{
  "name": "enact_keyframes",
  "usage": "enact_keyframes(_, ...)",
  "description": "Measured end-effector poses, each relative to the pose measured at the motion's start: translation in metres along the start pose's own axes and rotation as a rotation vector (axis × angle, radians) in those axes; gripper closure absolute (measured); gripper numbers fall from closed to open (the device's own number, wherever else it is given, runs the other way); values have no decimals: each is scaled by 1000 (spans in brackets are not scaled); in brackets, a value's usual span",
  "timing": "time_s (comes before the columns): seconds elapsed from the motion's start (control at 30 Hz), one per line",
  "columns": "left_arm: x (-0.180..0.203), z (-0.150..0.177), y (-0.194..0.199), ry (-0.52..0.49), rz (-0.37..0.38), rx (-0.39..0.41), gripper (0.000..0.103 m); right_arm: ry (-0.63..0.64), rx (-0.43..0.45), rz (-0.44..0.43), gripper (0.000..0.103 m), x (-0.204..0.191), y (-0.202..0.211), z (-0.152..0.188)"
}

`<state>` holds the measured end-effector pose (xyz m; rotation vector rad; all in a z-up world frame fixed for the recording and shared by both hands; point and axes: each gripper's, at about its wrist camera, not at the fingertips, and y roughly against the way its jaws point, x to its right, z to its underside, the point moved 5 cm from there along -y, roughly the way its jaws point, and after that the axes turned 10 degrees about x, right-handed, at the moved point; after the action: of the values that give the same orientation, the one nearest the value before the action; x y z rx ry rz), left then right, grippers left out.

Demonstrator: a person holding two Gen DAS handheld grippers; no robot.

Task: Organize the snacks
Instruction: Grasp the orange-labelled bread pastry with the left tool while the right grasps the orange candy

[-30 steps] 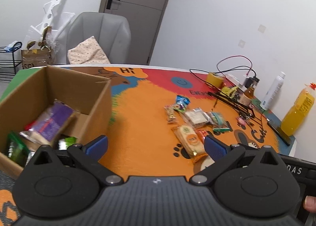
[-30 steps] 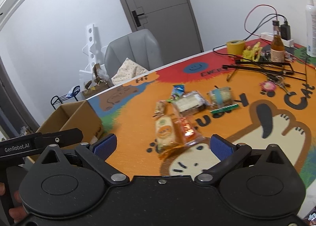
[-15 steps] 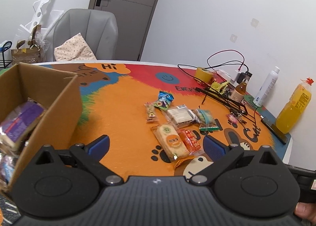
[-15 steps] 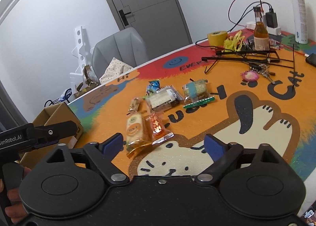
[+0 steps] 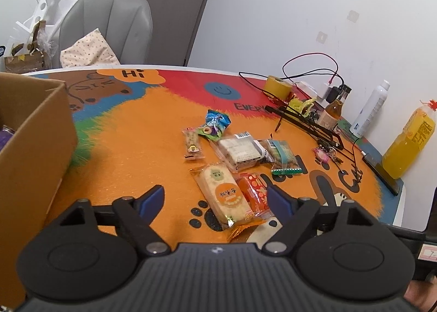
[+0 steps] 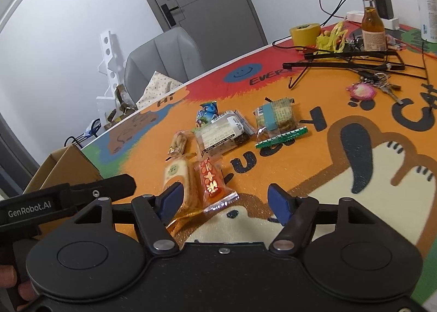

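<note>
Both the left gripper [image 5: 215,198] and the right gripper [image 6: 224,198] are spread wide and hold nothing, above crinkly plastic-wrapped snacks on the fuzzy orange cartoon-print table [image 5: 131,148]. A cream rice-cracker pack [image 5: 224,196] touches a glossy red-orange pouch [image 5: 252,193]. Only the left view shows the corrugated brown cardboard box [image 5: 32,153] close up and the yellow juice bottle [image 5: 409,145]; the right view alone shows a pink keychain [image 6: 362,91].
</note>
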<state>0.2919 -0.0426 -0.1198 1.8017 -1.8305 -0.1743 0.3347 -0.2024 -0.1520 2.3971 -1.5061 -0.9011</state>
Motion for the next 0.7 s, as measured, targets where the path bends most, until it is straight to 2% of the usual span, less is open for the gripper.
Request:
enact_keyframes(0.13,-2,1,-12,11,4,-33,36,7,-15,-9,36,-2,-11,-2)
enact_keyframes(0.3,-4,-2,-24,23,3,-49,40,24,-33,-16,42,-7,-27,-4)
enact_keyframes(0.4,-6,-3,-29,28,-5,-53,40,27,-63,-25,55,-6,-37,0)
enact_keyframes(0.43,-6,-3,-30,29,-5,-55,40,30,-76,-24,68,-6,-40,2)
enact_keyframes(0.47,-6,-3,-32,29,-5,-58,40,35,-78,-20,74,-5,-41,4)
enact_keyframes(0.6,-1,-1,-39,25,0,-73,40,34,-68,-13,78,0,-34,5)
enact_keyframes(0.67,4,2,-42,16,7,-82,40,26,-67,-5,85,5,-31,5)
enact_keyframes(0.7,7,3,-43,12,10,-85,40,19,-64,-1,85,8,-28,5)
